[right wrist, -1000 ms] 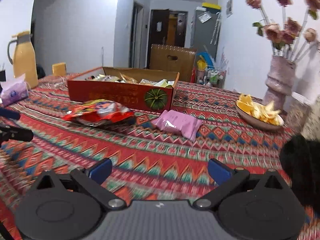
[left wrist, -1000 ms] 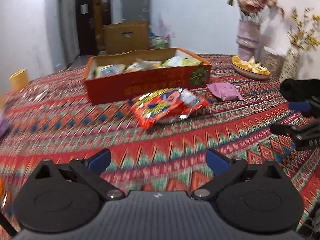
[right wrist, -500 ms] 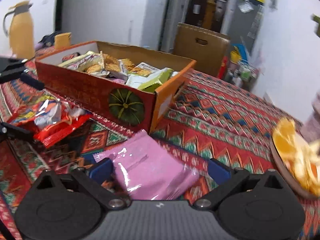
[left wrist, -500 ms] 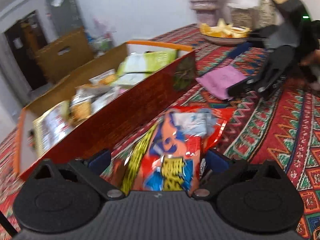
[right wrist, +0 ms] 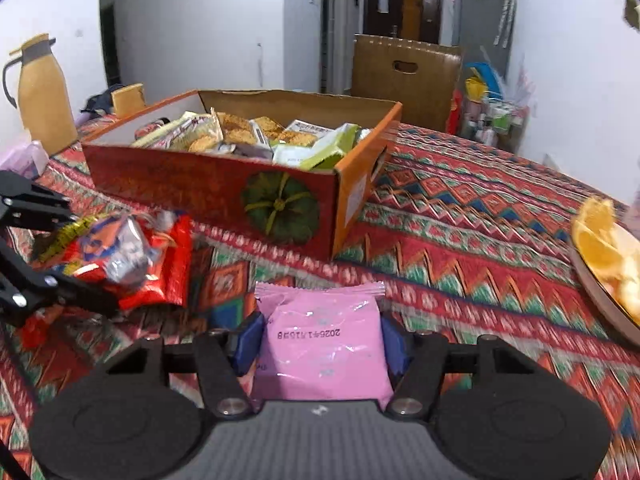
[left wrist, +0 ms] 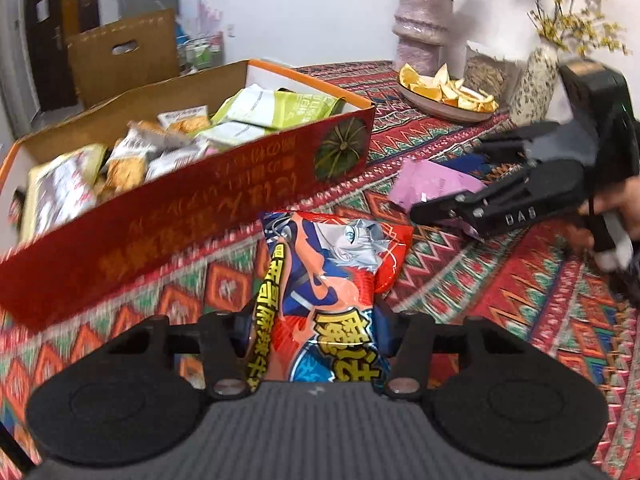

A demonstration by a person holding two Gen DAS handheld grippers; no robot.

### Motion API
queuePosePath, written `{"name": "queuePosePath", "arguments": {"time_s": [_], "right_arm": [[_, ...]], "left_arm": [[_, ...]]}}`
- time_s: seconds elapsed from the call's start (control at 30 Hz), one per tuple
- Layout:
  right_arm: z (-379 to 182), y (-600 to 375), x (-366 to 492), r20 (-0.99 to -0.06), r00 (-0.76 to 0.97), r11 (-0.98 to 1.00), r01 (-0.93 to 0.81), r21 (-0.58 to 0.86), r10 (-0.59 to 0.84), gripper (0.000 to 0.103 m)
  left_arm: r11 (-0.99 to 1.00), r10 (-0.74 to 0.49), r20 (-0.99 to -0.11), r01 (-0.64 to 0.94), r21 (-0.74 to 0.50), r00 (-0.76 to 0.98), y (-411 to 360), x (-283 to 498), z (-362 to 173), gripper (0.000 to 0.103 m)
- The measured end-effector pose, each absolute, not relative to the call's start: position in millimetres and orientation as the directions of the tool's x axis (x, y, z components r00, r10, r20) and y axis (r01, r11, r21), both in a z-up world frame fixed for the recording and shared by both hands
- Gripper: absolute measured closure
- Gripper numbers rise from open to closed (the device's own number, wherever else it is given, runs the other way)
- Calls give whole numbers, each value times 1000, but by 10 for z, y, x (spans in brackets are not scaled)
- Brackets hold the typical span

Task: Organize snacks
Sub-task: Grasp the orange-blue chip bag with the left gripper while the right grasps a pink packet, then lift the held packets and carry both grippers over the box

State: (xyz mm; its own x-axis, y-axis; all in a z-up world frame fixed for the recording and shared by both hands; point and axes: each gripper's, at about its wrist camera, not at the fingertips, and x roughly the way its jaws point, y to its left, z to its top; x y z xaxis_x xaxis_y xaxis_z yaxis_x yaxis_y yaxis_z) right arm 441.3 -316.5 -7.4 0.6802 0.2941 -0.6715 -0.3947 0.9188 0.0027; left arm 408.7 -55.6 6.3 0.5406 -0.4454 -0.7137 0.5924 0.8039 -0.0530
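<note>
The red snack bag [left wrist: 332,280] was glossy, crinkled plastic film with silvery foil patches. The pink packet [right wrist: 324,344] was smooth, soft-sheen plastic with a crimped far edge. The box [right wrist: 208,184] was cardboard, printed red outside and raw brown inside. A woven, matt patterned cloth [right wrist: 460,240] covered the tabletop. The left gripper [left wrist: 316,332] and right gripper [right wrist: 322,340] were matt black plastic with ribbed bodies, metal pins and blue fingers [right wrist: 248,340].

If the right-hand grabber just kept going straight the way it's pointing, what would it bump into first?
The right gripper is closing with the pink packet already between its fingers. Straight ahead lies a strip of patterned tablecloth, then most likely the red snack box, near its pumpkin-printed corner, though depth is hard to judge.
</note>
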Motion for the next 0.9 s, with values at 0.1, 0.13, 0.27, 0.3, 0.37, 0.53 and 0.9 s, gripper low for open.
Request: {"name": "queuePosePath", "arguments": {"time_s": [0.1, 0.13, 0.27, 0.3, 0.37, 0.53, 0.9], "right_arm": [[-38, -3147, 4051, -672, 707, 949, -316, -20, 221, 42], [-32, -3135, 3893, -667, 713, 953, -303, -18, 214, 42], [-19, -3078, 3211, -652, 719, 958, -283, 41, 240, 42], [-16, -3067, 3060, -650, 720, 961, -272, 58, 243, 42], [-15, -3020, 2742, -644, 727, 969, -224, 103, 237, 42], [-15, -2763, 2089, -639, 712, 955, -256, 149, 290, 42], [154, -2426, 1605, -609, 723, 936, -337, 103, 327, 42]], "left_arm": [[856, -393, -721, 513, -60, 571, -449, 3778, 132, 50], [869, -388, -714, 490, -72, 583, -399, 3663, 154, 50], [915, -344, -689, 393, -93, 638, -174, 3079, 200, 50], [928, -321, -687, 361, -91, 652, -132, 2920, 194, 50], [950, -283, -692, 292, -109, 664, -33, 2614, 171, 50], [966, -258, -691, 162, -202, 675, 224, 2004, 198, 50], [965, -261, -630, 183, -186, 731, 252, 1533, 398, 50]]}}
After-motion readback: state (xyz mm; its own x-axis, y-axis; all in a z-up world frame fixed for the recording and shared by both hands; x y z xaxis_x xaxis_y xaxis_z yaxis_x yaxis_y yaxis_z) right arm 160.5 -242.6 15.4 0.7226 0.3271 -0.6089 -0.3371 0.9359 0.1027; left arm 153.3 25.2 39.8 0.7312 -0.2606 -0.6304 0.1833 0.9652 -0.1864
